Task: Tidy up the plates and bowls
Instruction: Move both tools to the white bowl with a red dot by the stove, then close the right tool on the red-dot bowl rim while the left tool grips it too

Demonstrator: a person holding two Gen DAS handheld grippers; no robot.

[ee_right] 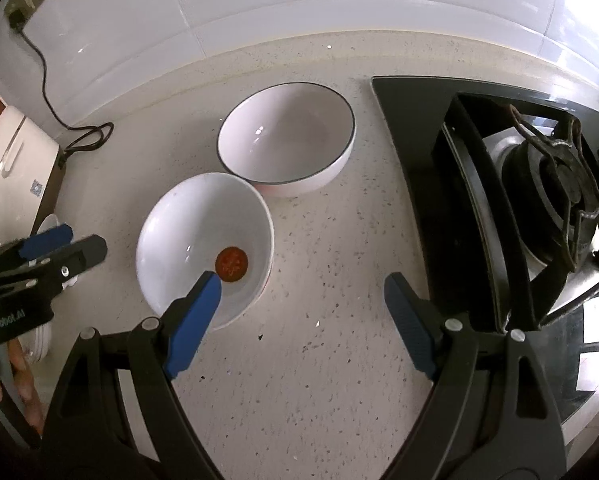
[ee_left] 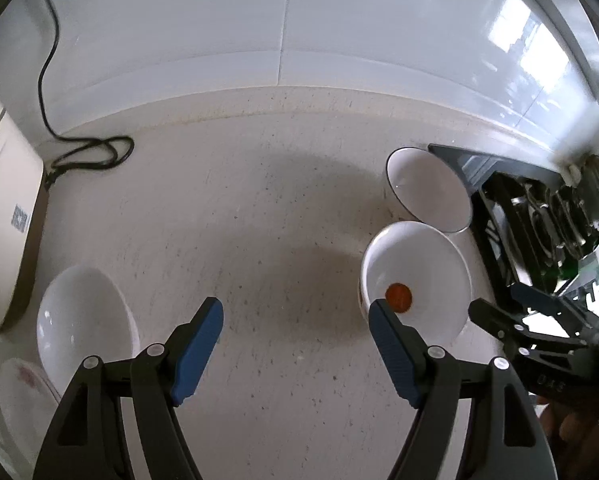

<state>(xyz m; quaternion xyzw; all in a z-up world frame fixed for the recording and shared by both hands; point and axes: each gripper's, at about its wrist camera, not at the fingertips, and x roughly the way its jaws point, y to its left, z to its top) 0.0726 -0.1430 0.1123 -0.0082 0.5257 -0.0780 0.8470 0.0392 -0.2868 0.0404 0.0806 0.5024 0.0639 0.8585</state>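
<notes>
A white bowl with a red mark in its bottom (ee_right: 187,240) (ee_left: 427,272) stands on the speckled counter. Behind it, touching or nearly touching, is a larger white bowl with a dark rim (ee_right: 287,136) (ee_left: 427,188). A plain white bowl (ee_left: 79,320) stands at the left, with a white plate (ee_left: 23,396) in front of it. My left gripper (ee_left: 295,306) is open over bare counter between the bowls. My right gripper (ee_right: 303,280) is open above the counter; its left fingertip overlaps the red-marked bowl's near rim. Each gripper shows at the edge of the other's view.
A black gas hob (ee_right: 539,184) fills the right side. A cream appliance (ee_left: 3,208) stands at the left, its black cable (ee_left: 83,152) coiled on the counter and running up the white tiled wall (ee_left: 259,20). A hand holds each gripper.
</notes>
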